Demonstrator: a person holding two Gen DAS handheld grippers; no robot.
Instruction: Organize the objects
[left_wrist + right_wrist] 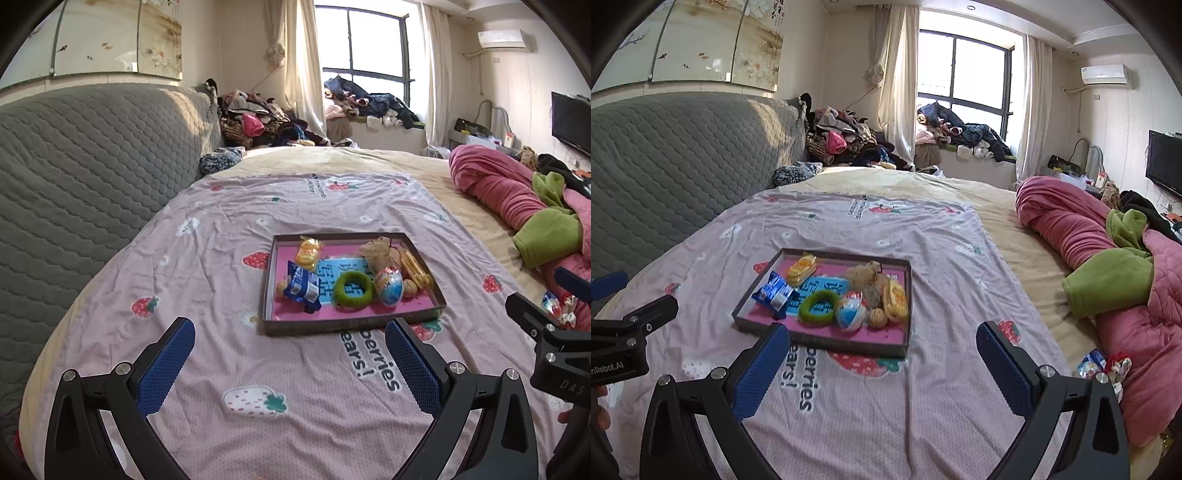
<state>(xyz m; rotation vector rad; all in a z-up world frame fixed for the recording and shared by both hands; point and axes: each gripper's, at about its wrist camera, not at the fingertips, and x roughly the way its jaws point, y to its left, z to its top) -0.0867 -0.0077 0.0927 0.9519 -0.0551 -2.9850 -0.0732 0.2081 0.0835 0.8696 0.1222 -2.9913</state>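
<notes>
A shallow dark box (343,325) (746,321) with a pink floor rests on the strawberry-print sheet (221,258) (923,406). Inside lie a green fuzzy ring (354,291) (817,308), a blue snack packet (301,288) (774,293), a blue-and-white egg toy (388,286) (851,313), yellow wrapped snacks (308,251) (895,297) and a beige pouch (376,253) (862,273). My left gripper (290,347) is open and empty, just short of the box's near rim. My right gripper (882,350) is open too, with the box's near edge between its fingers. Two small packets (1102,363) (557,308) lie by the pink quilt.
A rolled pink and green quilt (1108,258) (517,199) occupies the bed's right side. The grey quilted headboard (74,177) (665,166) runs along the left. Clothes piles (258,122) (842,140) sit beyond the bed near the window. A TV (1165,166) hangs on the right wall.
</notes>
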